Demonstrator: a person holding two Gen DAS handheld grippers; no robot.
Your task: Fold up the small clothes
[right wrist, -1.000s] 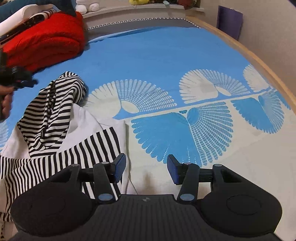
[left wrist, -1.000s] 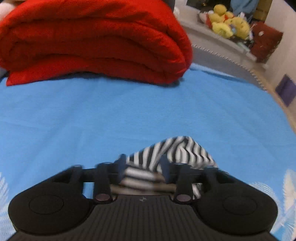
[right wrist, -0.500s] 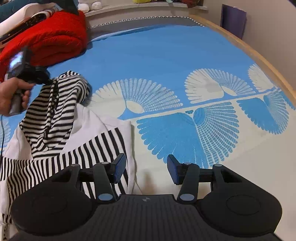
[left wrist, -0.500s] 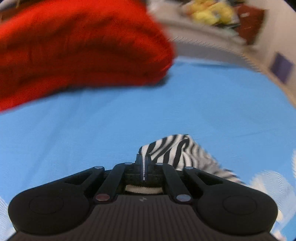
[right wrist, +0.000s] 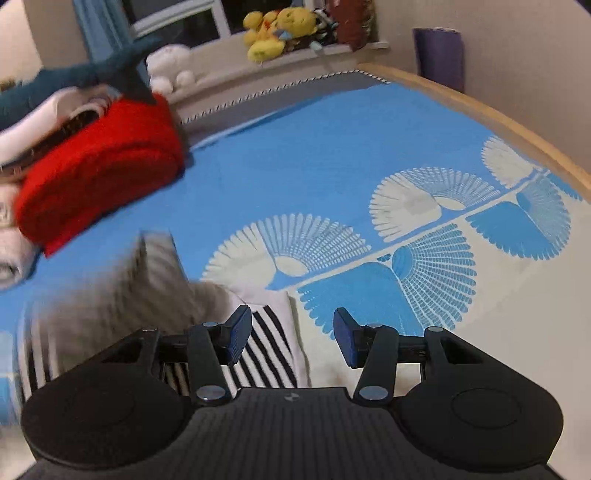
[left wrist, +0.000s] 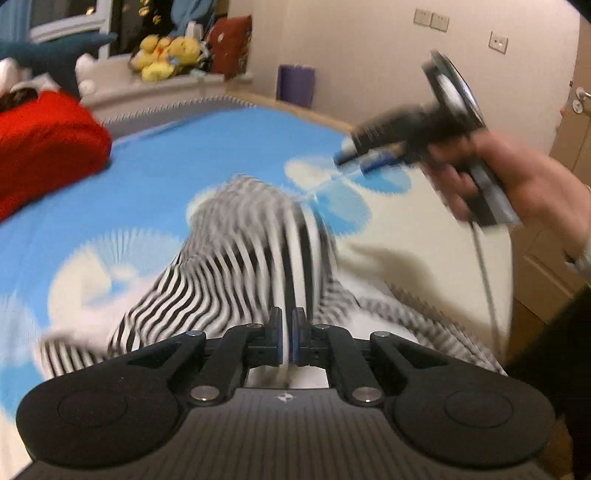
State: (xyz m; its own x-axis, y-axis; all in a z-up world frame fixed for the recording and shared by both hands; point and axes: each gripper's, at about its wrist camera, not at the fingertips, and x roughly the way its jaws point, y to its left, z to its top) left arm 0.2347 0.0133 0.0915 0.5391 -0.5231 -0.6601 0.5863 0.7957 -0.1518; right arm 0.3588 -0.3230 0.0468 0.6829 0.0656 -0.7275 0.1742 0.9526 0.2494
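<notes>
Lots of blur here. In the left wrist view the striped garment smears badly near its raised part, so stripe edges and folds there can't be read, and its lower edge drops behind the gripper body. In the right wrist view the cloth's left portion is just a grey streak; only the patch betw. the fingers reads as crisp black-and-white stripes w/ a white border. Right hand is blurred too and cut off at the frame edge, w/ a cable hanging under it.

Left gripper: blue pads nearly together, pinched on a white-edged bit of the garment, which rises up and away from the fingertips in a peak over the bed. Right gripper, seen from the left cam, hangs in the air above and to the right of that peak, clear of the cloth. From its own cam, the fingers stand wide apart w/ nothing betw. them; the garment's striped corner lies on the sheet below the left finger and the gap, whether touching can't be told.

The garment lies on the blue bedsheet w/ white fan prints. Around it: a folded red blanket well apart at the far left, a dark teal shark plush atop that pile, yellow plush toys on the ledge behind, and a purple roll by the wall.
</notes>
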